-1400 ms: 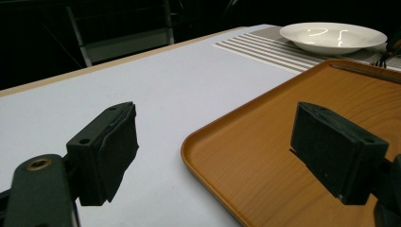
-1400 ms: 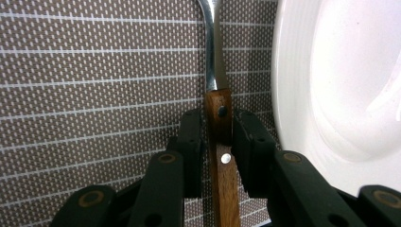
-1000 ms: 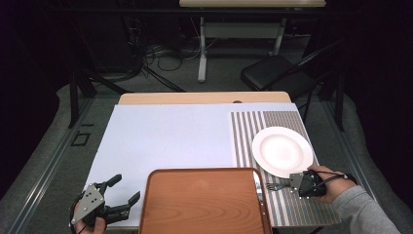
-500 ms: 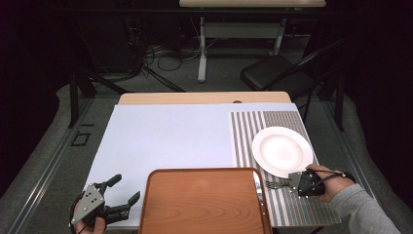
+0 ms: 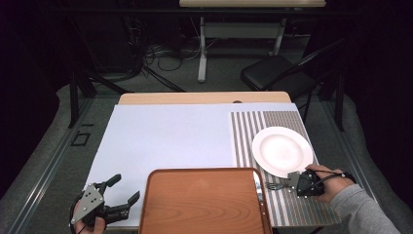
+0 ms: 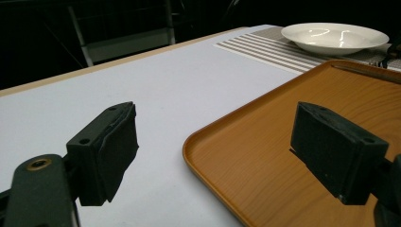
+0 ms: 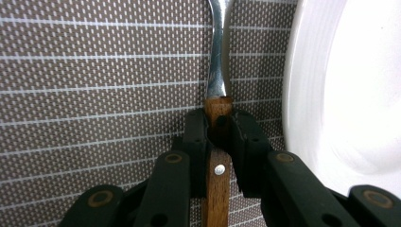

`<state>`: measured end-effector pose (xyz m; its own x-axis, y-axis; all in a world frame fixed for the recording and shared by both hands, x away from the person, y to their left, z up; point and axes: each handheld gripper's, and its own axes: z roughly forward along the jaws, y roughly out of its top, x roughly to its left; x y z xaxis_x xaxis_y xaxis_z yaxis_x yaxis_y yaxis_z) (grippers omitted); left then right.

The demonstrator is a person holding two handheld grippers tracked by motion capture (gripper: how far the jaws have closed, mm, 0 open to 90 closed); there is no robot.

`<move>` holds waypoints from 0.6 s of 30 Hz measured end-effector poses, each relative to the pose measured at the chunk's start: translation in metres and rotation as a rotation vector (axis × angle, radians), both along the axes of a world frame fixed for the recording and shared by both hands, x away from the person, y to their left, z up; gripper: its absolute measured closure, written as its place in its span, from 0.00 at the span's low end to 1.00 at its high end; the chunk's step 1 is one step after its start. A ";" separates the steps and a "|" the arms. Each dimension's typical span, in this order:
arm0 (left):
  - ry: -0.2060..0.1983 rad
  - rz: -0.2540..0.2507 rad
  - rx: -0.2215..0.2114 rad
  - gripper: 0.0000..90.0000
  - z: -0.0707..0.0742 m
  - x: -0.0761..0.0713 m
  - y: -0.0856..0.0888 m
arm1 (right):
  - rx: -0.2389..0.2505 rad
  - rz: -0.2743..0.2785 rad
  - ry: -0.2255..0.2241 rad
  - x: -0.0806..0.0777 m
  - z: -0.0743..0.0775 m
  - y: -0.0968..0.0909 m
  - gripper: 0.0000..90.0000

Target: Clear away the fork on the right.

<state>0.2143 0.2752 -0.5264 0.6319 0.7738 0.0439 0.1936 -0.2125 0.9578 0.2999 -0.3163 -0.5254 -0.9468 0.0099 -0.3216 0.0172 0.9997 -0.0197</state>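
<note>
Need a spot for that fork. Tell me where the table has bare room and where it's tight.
Bare: the wooden tray, and the white sheet between the tray's far edge and the table's far edge. Tight: the striped placemat, where the plate, the fork and the right gripper crowd its near end.

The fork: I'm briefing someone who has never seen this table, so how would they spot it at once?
Find the striped placemat on the table's right side, with the white plate on it. Just below the plate, right of the wooden tray, lies the fork, tines toward the tray. Its riveted wooden handle, clamped in the right tool, sets it apart.
</note>
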 end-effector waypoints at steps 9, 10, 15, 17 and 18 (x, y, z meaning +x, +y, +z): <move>0.000 0.000 0.000 0.17 0.000 0.000 0.000 | 0.055 -0.013 0.008 -0.007 0.009 -0.002 0.86; 0.000 0.000 0.000 0.17 0.000 0.000 0.000 | 0.065 -0.017 0.009 -0.008 0.011 -0.003 0.86; -0.001 0.002 0.000 0.17 0.000 0.000 0.000 | 0.100 -0.060 0.010 -0.014 0.018 -0.004 0.86; -0.001 0.001 0.001 0.17 0.000 0.000 0.000 | 0.110 -0.087 0.005 -0.017 0.023 -0.004 0.86; -0.001 0.001 0.000 0.17 0.000 0.000 0.000 | 0.116 -0.096 0.003 -0.019 0.025 -0.004 0.86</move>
<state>0.2142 0.2753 -0.5263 0.6314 0.7741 0.0449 0.1925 -0.2126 0.9580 0.2811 -0.3208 -0.5003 -0.9408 0.1371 -0.3102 0.1126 0.9890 0.0957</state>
